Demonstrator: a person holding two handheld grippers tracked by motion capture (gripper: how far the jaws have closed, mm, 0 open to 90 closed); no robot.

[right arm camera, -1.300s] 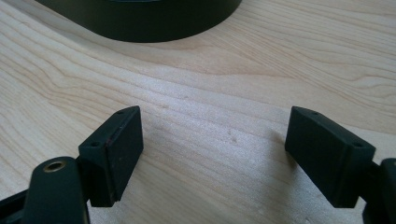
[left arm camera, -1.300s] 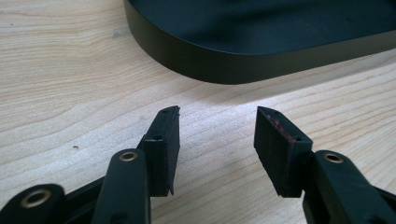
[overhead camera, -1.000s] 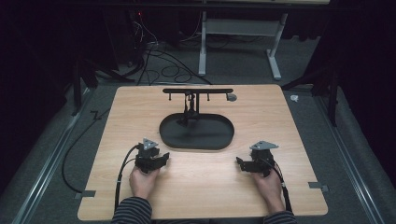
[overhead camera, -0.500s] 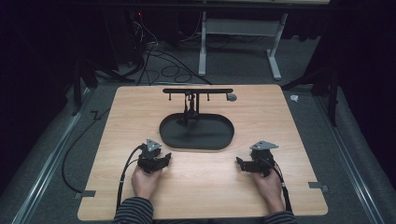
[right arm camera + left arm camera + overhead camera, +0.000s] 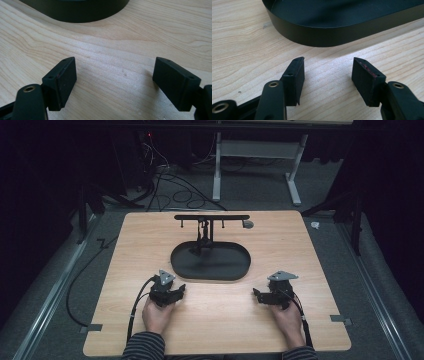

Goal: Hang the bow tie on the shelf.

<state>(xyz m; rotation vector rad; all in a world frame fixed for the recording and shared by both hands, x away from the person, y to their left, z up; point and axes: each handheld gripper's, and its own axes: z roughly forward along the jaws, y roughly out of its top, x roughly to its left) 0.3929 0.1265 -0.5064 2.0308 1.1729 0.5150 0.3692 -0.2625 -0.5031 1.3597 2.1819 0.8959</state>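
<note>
Tray (image 5: 210, 262), a black oval with a low smooth wall, sits mid-desk (image 5: 120, 250), its T-shaped rack (image 5: 211, 218) seen from the high view. Close up, pale wood grain shows between both claws. Left claw (image 5: 327, 72), jaws just widening, and right claw (image 5: 113, 80) stand apart, holding nothing, near the tray.

We see the tray (image 5: 210, 265): a black oval dish with a low upright wall, lying flat at the table's centre. A black T-shaped stand (image 5: 210, 218) rises upright from its far end, crossbar level.
</note>
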